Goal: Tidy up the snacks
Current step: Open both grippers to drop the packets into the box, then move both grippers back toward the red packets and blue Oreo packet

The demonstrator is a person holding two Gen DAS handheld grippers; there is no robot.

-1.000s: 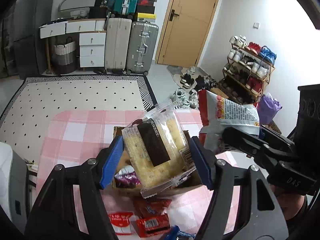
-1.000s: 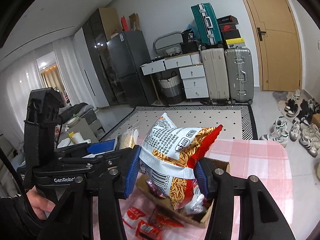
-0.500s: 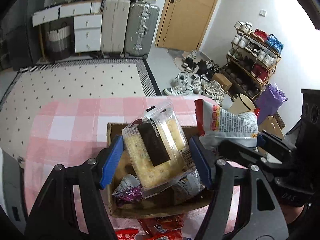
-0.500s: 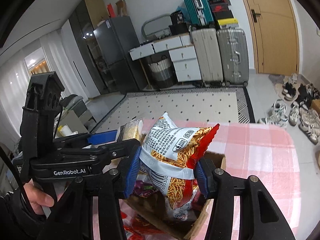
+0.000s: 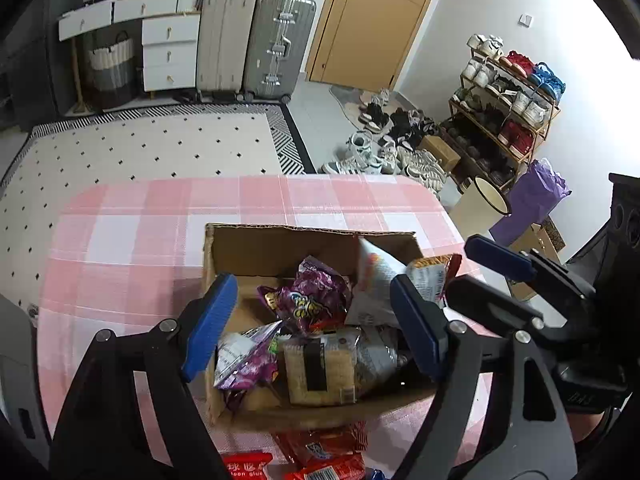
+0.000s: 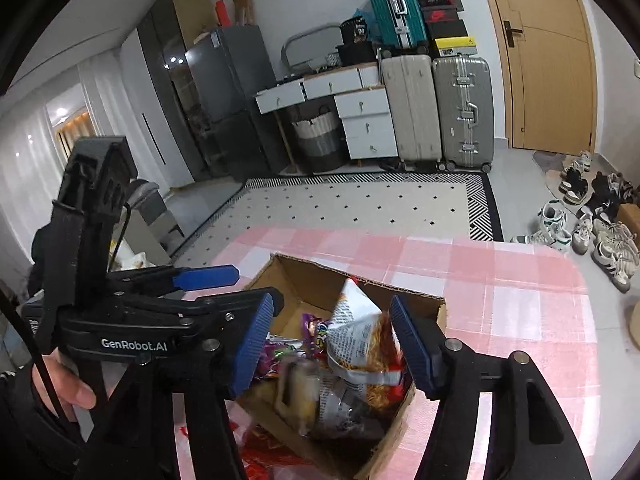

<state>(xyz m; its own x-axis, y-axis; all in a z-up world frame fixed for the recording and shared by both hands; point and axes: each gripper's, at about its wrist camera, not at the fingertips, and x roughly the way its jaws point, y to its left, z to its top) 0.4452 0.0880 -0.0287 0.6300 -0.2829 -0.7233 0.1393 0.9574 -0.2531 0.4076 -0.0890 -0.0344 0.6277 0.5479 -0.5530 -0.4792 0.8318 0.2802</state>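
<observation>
A cardboard box [image 5: 280,242] [image 6: 304,276] stands on the pink checked tablecloth [image 5: 128,232], holding several snack packs. The yellow cake pack with a dark stripe [image 5: 318,372] lies inside near the front; it shows blurred in the right wrist view [image 6: 294,396]. The red and white chips bag [image 5: 384,280] [image 6: 360,348] stands in the box's right side. A purple pack [image 5: 316,300] lies in the middle. My left gripper [image 5: 314,328] is open and empty above the box. My right gripper [image 6: 334,344] is open and empty, its pads on either side of the chips bag.
Red snack packs [image 5: 320,460] lie on the cloth in front of the box. A patterned rug [image 5: 152,148], suitcases [image 5: 252,40] and a drawer unit stand beyond the table. A shoe rack [image 5: 508,108] and shoes are at the right. A fridge [image 6: 224,100] stands far left.
Both grippers opened. The cake pack dropped from the left gripper into the box, and the chips bag dropped from the right gripper into the box.
</observation>
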